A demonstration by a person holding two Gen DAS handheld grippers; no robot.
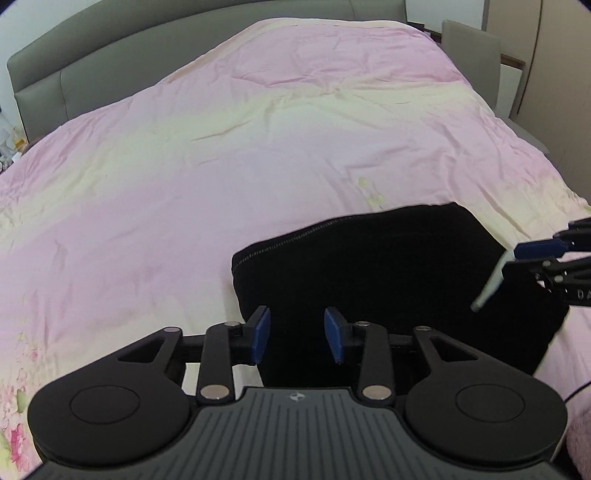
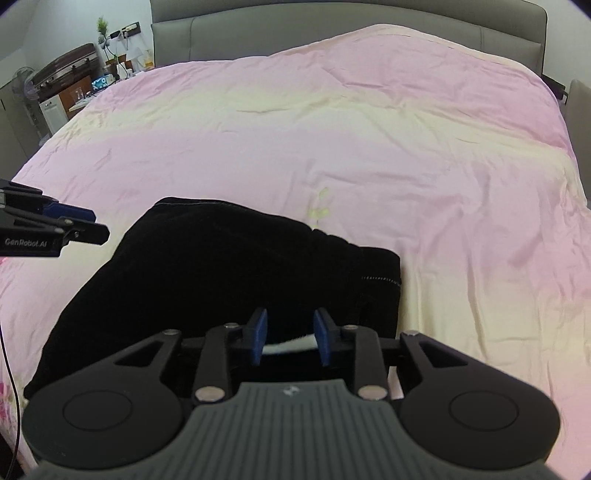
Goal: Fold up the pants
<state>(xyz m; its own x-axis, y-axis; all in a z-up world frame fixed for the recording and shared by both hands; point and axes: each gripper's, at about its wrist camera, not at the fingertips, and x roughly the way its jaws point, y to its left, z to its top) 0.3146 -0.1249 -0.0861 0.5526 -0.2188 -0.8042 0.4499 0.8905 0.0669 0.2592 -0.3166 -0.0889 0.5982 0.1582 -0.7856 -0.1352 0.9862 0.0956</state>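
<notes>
The black pants [image 1: 388, 273] lie folded in a compact bundle on the pink bed cover near the front edge; they also show in the right wrist view [image 2: 207, 266]. My left gripper [image 1: 297, 334] is open and empty, just above the near left part of the bundle. My right gripper [image 2: 290, 336] is open over the near right part, with a white label [image 2: 291, 345] showing between its fingers. Each gripper appears in the other's view, the right one [image 1: 532, 258] and the left one [image 2: 81, 225].
The pink and cream bed cover [image 1: 221, 155] spans the bed up to a grey padded headboard [image 2: 332, 26]. A cluttered side table with a plant [image 2: 85, 70] stands at the far left. A grey chair [image 1: 476, 48] and wardrobe stand at the right.
</notes>
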